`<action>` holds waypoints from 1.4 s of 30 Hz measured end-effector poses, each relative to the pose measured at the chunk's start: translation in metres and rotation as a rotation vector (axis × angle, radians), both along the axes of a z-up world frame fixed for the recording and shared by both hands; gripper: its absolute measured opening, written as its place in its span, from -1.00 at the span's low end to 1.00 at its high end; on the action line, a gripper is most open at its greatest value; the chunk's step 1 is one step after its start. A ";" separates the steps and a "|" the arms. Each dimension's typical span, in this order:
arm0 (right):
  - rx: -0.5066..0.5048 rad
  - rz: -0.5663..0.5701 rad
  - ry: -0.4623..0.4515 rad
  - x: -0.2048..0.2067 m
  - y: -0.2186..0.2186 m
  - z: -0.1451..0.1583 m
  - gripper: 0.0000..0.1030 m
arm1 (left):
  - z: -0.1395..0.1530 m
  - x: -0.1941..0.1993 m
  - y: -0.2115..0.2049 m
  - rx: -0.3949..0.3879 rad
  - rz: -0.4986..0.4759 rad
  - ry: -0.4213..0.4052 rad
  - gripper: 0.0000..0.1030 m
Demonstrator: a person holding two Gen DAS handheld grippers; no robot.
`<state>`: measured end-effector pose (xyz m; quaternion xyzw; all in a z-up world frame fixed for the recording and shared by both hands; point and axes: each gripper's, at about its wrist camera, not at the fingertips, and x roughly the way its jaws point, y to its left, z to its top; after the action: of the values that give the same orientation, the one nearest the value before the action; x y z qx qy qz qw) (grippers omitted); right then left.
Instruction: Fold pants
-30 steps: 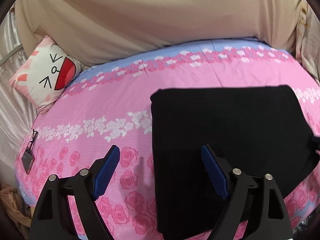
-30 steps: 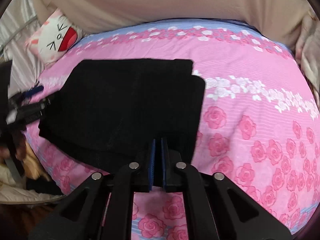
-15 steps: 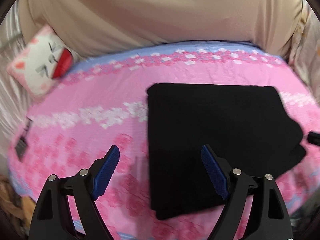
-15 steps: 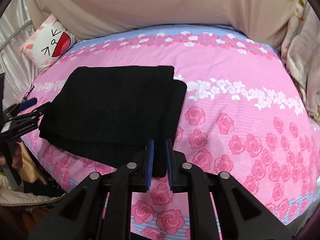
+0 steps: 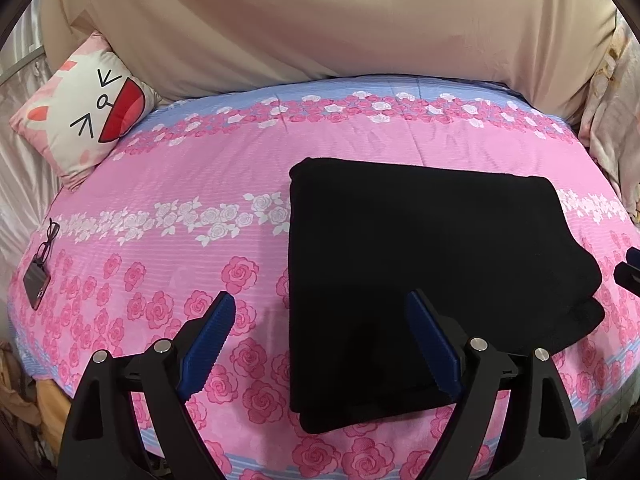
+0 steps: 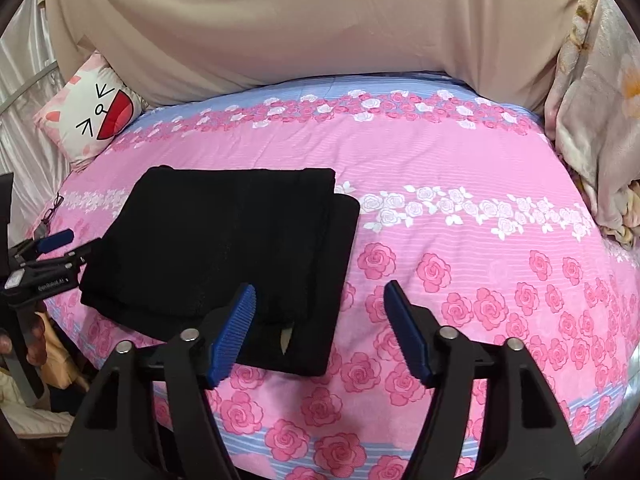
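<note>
Both cams ride on the grippers and look forward and down along the fingers onto the pink bedspread (image 5: pixel 192 184), fairly close, fisheye bending everything. Left wrist view sits left of the folded black pants (image 5: pixel 420 260), so they fill its 3 o'clock half. Right wrist view sits right of them, pants (image 6: pixel 224 256) toward 9 o'clock. Both share the pants, the cat pillow (image 5: pixel 84 116) (image 6: pixel 90 116) at 10 o'clock and the beige sheet (image 5: pixel 320 20) up top.

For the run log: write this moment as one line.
pants: folded, on bed | left gripper: open, empty | right gripper: opening, empty
</note>
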<state>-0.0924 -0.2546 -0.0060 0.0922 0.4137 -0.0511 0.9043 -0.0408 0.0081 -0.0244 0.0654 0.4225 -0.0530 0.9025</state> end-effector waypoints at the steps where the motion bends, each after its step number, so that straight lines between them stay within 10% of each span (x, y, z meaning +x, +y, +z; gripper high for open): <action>1: 0.007 0.000 -0.005 0.000 0.000 0.001 0.45 | -0.001 0.000 0.000 -0.003 0.000 0.003 0.64; 13: -0.006 -0.011 0.005 0.002 0.000 -0.002 0.48 | -0.005 -0.005 0.008 -0.013 0.004 0.013 0.64; 17: 0.015 -0.016 0.007 -0.003 -0.006 -0.001 0.48 | -0.001 -0.006 0.037 -0.202 -0.033 0.067 0.64; 23: 0.166 -0.024 0.048 -0.007 -0.024 -0.017 0.58 | -0.024 0.014 0.094 -0.558 0.005 0.252 0.64; 31: 0.453 -0.004 0.115 0.005 -0.038 -0.050 0.69 | -0.062 0.036 0.081 -0.626 -0.019 0.449 0.64; 42: 0.755 0.035 0.160 0.040 -0.052 -0.084 0.78 | -0.064 0.066 0.063 -0.670 -0.051 0.495 0.76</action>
<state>-0.0524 -0.3070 -0.0898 0.4071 0.4744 0.1132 0.7723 0.0251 0.0714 -0.0887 -0.2360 0.5844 -0.2240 0.7434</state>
